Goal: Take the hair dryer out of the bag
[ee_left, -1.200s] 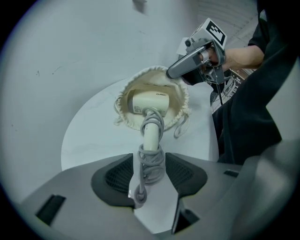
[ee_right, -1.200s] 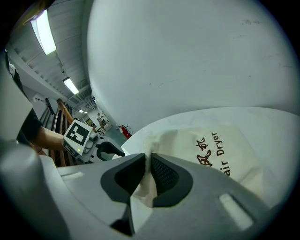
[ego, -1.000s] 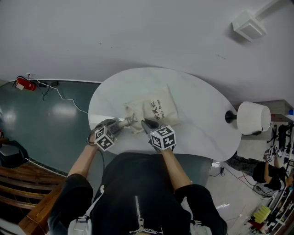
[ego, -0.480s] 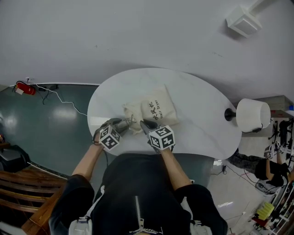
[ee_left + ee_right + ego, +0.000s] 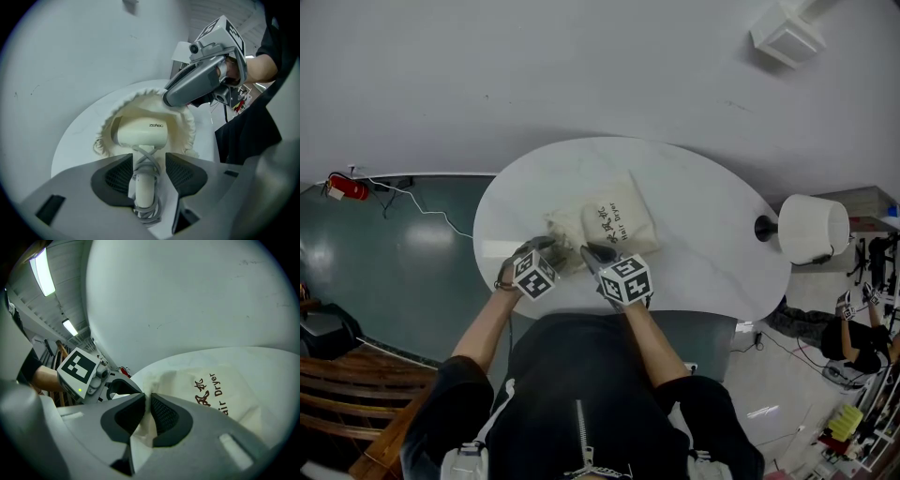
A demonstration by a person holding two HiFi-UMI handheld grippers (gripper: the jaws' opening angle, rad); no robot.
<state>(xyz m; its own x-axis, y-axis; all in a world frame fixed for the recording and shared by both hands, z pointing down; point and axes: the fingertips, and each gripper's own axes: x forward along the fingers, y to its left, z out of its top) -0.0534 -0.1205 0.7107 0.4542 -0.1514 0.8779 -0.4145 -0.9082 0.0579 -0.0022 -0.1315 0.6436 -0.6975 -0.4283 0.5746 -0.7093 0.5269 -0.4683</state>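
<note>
As l. claw [image 5: 148,157] clamps, dryer [image 5: 140,133] handle between

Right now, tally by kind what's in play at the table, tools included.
bag: 1
hair dryer: 1, partly out of the bag
tools: 2, left tool on the hair dryer's handle, right tool pinching the bag
Total: 4

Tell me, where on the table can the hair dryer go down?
The widest bare patch of the table is at the right, between the bag and the lamp. Another runs behind the bag along the far rim. The near edge is crowded: left hand-held gripper, right hand-held gripper, bag mouth and hair dryer meet there.
</note>
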